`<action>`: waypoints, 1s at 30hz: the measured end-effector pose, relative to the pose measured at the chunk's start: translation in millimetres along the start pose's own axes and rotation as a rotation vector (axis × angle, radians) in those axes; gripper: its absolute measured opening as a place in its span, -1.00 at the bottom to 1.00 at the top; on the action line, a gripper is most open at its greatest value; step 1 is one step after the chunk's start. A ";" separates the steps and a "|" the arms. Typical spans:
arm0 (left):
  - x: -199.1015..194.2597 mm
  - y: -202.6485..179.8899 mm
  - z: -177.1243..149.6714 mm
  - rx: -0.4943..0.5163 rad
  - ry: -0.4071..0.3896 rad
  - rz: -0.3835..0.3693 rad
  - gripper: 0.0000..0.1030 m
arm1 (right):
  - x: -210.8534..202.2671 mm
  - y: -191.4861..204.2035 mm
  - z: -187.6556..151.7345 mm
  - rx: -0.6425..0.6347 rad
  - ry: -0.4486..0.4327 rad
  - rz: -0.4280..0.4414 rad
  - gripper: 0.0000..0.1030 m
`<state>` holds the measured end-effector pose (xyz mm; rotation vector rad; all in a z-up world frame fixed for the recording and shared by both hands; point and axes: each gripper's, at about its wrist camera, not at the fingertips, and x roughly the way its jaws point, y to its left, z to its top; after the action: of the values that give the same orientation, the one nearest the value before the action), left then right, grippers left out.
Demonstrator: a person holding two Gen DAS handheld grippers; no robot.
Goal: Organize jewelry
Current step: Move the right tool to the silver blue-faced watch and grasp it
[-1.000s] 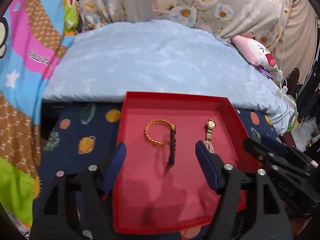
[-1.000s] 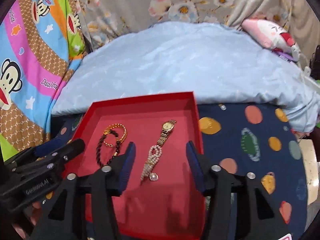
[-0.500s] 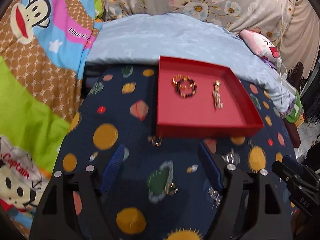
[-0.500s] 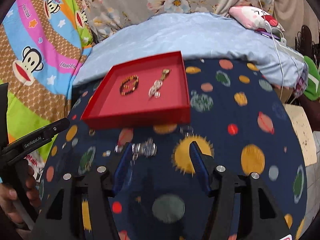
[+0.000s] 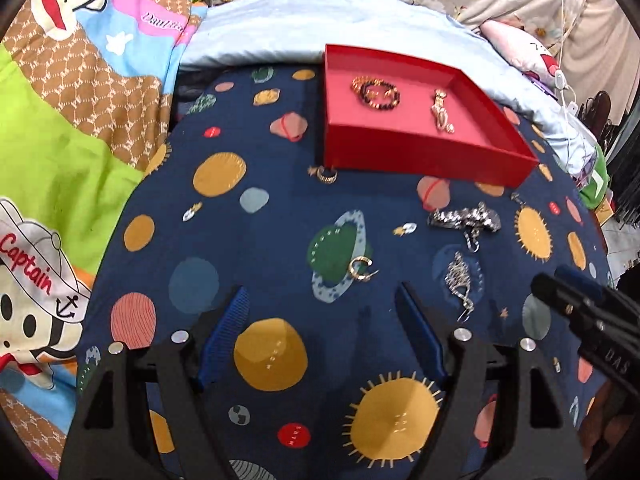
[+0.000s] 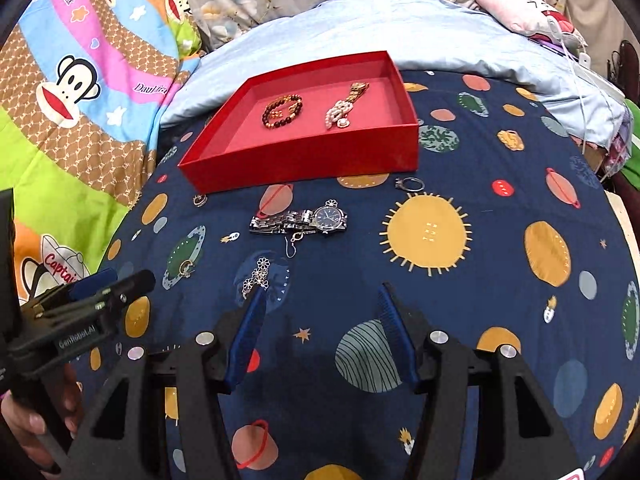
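A red tray (image 5: 420, 156) (image 6: 304, 160) sits at the far side of the planet-print cloth. It holds a dark bead bracelet over a gold one (image 5: 376, 90) (image 6: 282, 110) and a gold watch with a pearl strand (image 5: 440, 114) (image 6: 344, 108). Loose on the cloth lie a silver watch (image 5: 466, 218) (image 6: 304, 220), a gold hoop earring (image 5: 360, 270) (image 6: 186, 267), a silver flower piece (image 5: 460, 280) (image 6: 258, 276), a gold ring (image 5: 327, 175) and a silver ring (image 6: 410, 184). My left gripper (image 5: 321, 290) and right gripper (image 6: 322, 292) hover open over the cloth's near part, nothing between their fingers.
A pale blue pillow (image 5: 320, 20) lies behind the tray. A cartoon monkey blanket (image 5: 80, 100) covers the left side. A pink plush toy (image 6: 520, 8) and a white cable (image 6: 580, 60) are at the back right. A hand (image 6: 24, 420) grips the left tool's handle.
Both grippers have drawn back from over the tray towards the near side and sunk a little. The tray now lies farther off, and the loose jewelry on the cloth has come into view.
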<state>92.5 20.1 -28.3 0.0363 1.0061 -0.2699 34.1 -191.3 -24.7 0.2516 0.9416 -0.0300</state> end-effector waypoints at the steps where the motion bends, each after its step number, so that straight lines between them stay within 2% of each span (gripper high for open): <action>1: 2.6 1.7 -0.7 -0.004 0.008 0.002 0.42 | 4.2 -0.3 2.7 -0.008 0.005 0.004 0.10; 10: 17.1 3.7 0.3 -0.012 0.033 0.008 0.42 | 42.4 6.1 44.4 -0.084 0.024 0.030 0.10; 17: 23.7 5.8 4.7 -0.021 0.041 0.006 0.42 | 71.8 16.9 65.9 -0.127 0.054 0.096 0.10; 20: 23.2 6.4 5.4 -0.021 0.039 0.005 0.42 | 79.7 16.4 62.1 -0.130 0.082 0.081 0.05; 26: 24.0 7.5 6.0 -0.022 0.036 0.001 0.42 | 63.8 4.4 34.7 -0.091 0.115 0.095 -0.29; 30: 26.4 5.5 6.2 -0.019 0.040 -0.002 0.42 | 50.5 1.5 17.4 -0.061 0.123 0.108 -0.31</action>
<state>112.3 19.1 -47.7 0.0232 1.0484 -0.2620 78.0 -189.5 -55.2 0.2499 1.0484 0.1148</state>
